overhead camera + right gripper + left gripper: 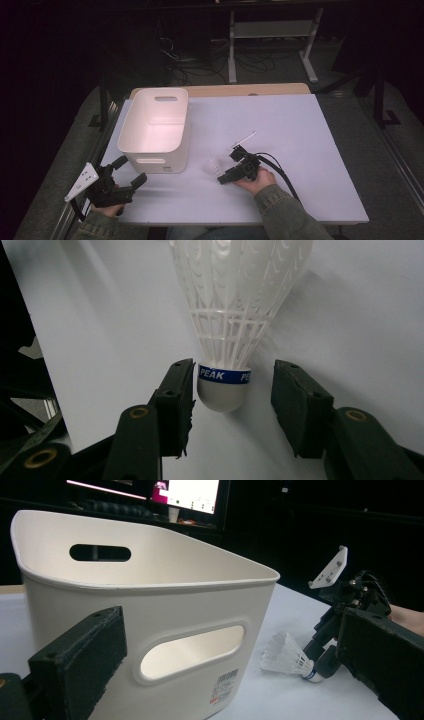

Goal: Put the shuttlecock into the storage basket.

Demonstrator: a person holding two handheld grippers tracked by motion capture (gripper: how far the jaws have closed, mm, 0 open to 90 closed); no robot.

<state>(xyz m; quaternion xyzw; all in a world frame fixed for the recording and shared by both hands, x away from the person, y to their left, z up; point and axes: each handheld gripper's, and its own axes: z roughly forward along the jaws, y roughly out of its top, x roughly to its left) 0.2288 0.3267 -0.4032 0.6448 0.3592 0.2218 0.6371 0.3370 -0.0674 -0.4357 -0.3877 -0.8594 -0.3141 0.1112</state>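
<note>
A white plastic shuttlecock (213, 166) with a blue "PEAK" band lies on the white table (285, 125), just right of a white handled bin (155, 130). In the right gripper view the shuttlecock (240, 295) has its cork between the jaws of my right gripper (234, 385), which is open: the left jaw is almost at the cork and the right jaw stands apart. The high view has my right gripper (223, 178) low on the table. My left gripper (131, 170) is open at the bin's near left corner, holding nothing. In the left gripper view my left gripper (227, 630) faces the bin (150, 605), with the shuttlecock (287, 657) beyond.
The bin is empty and stands at the table's left side. A wooden edge (250, 90) runs along the table's far side. Desk legs and cables (235, 60) lie on the dark floor beyond. Bare table surface stretches right of my right hand (257, 180).
</note>
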